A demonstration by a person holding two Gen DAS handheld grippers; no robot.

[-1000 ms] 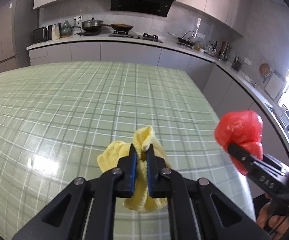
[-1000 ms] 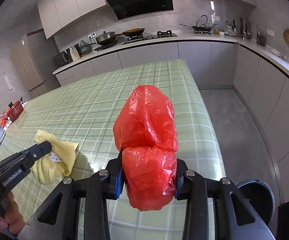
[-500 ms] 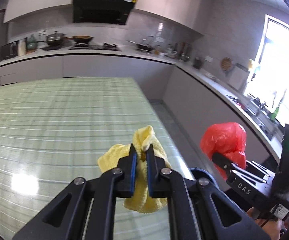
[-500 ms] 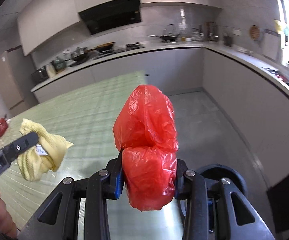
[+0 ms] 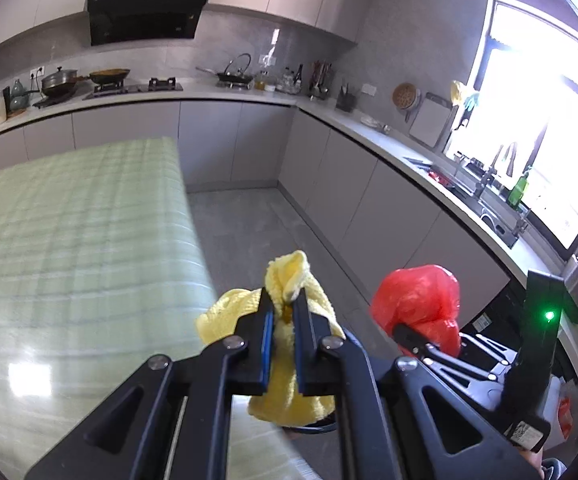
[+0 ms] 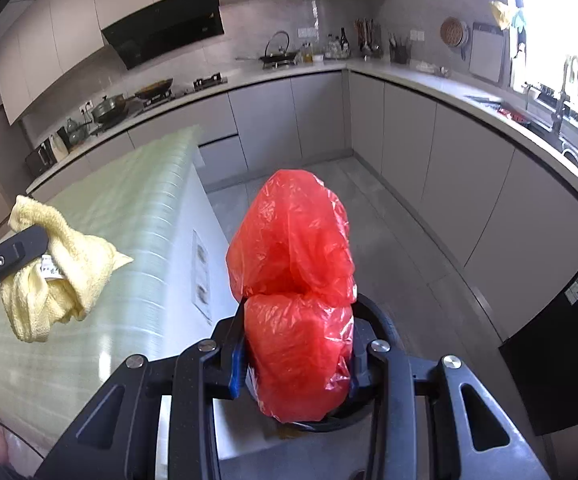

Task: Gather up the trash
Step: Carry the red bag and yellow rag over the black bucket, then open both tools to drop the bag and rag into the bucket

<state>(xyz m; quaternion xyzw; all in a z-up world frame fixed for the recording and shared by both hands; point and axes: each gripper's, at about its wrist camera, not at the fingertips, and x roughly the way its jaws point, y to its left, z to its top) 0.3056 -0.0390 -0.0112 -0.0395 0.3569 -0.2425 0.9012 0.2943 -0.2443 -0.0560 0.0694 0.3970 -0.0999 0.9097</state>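
Long table under green checked glossy cloth (image 5: 69,248) sitting at left, serving as landmark. Crumpled red plastic bag (image 6: 293,292) hanging past table's end, over grey floor, above dark round bin rim (image 6: 385,324). Crumpled yellow terry cloth (image 5: 289,364) hanging at table's near corner. Right gripper (image 6: 295,344) clamping bag tight. Left gripper (image 5: 283,320) pinching cloth, jaws nearly touching.
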